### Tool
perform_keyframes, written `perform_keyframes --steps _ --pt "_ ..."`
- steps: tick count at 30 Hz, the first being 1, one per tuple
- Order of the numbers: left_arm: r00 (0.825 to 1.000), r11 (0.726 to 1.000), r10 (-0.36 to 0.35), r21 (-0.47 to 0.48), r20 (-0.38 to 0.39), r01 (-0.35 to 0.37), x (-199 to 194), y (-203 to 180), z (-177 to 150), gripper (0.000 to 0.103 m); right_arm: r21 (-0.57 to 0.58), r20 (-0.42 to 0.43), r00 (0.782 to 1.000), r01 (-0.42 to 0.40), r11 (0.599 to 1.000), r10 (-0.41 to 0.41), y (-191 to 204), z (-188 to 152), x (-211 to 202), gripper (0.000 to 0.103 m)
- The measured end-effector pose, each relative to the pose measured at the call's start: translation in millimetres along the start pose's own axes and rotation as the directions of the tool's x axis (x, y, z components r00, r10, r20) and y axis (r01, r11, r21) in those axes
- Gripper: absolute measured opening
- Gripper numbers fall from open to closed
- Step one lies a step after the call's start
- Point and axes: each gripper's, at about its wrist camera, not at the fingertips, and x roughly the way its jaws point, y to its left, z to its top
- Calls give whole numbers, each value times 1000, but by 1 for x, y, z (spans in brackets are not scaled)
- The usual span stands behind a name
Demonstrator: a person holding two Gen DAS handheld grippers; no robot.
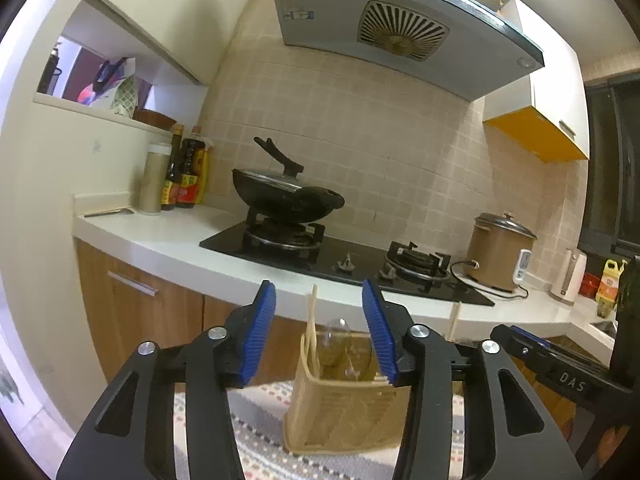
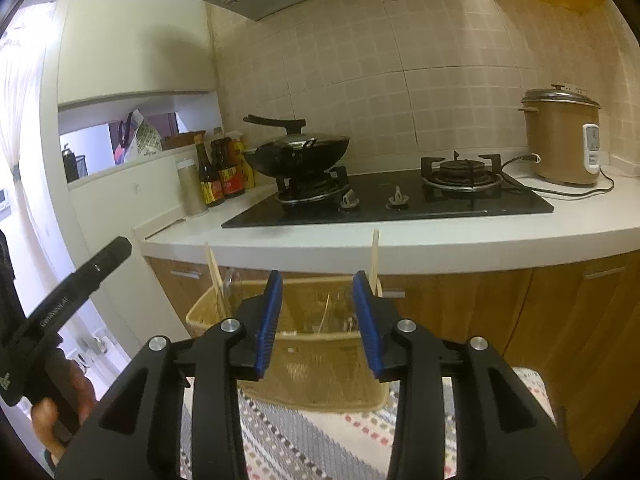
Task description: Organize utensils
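Both grippers are pointing forward and tipped slightly down. Left gripper [image 1: 319, 334] has its blue pads spread apart, nothing pinched between them. Right gripper [image 2: 317, 322] is the same deal, just a bit narrower. You can see the person's left hand [image 2: 60, 408] wrapped around its handle.

A pale tan, open-topped basket of woven plastic [image 2: 316, 364] is seen standing upright on a patterned cloth with coloured dots and grey stripes [image 2: 320, 440], in front of the wooden cabinet doors below the white counter. Thin pale wooden chopsticks [image 2: 375, 260] are held upright in it, their tips raised above the rim, and a clear, rounded utensil [image 1: 340, 344] is leant inside among them.
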Motion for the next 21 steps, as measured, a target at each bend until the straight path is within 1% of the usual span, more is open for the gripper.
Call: perform_keyframes --steps 1,3,6,7,8,9,12,13,15,16,21 --pt "1000 1000 3 4 -1 -3 -4 0 -2 51 6 -2 1000 0 1000 0 -1 -3 -3 41" --pt "1000 1000 16 12 4 -16 -14 0 -6 66 13 -1 1000 7 1000 -7 -2 -10 -9 44" --pt "999 999 38 22 15 -39 -28 1 -12 72 10 3 1000 29 1000 -29 -3 -22 -19 47" --pt "999 999 47 27 15 -47 -32 1 -13 73 7 7 999 38 999 -38 -3 -25 -22 49" --pt "998 998 60 31 12 -60 -36 0 -17 76 6 12 999 44 999 -44 -4 -28 -24 51" --pt "997 997 73 35 7 -73 -40 0 -21 79 3 19 998 54 999 -54 -4 -31 -27 55" --pt "994 993 113 42 9 -113 -52 -3 -37 82 -21 67 992 106 994 -104 -1 -45 -40 60" --pt "991 990 132 57 11 -133 -55 -5 -44 82 -24 79 990 121 992 -118 0 -48 -43 63" --pt "986 982 168 81 19 -169 -56 -8 -52 83 -33 106 982 164 986 -159 1 -58 -49 65" --pt "983 979 182 86 24 -183 -57 -9 -54 83 -37 113 979 172 984 -167 1 -62 -51 67" --pt "974 972 224 64 34 -226 -58 -1 -64 85 -85 156 962 238 967 -224 5 -78 -54 69"
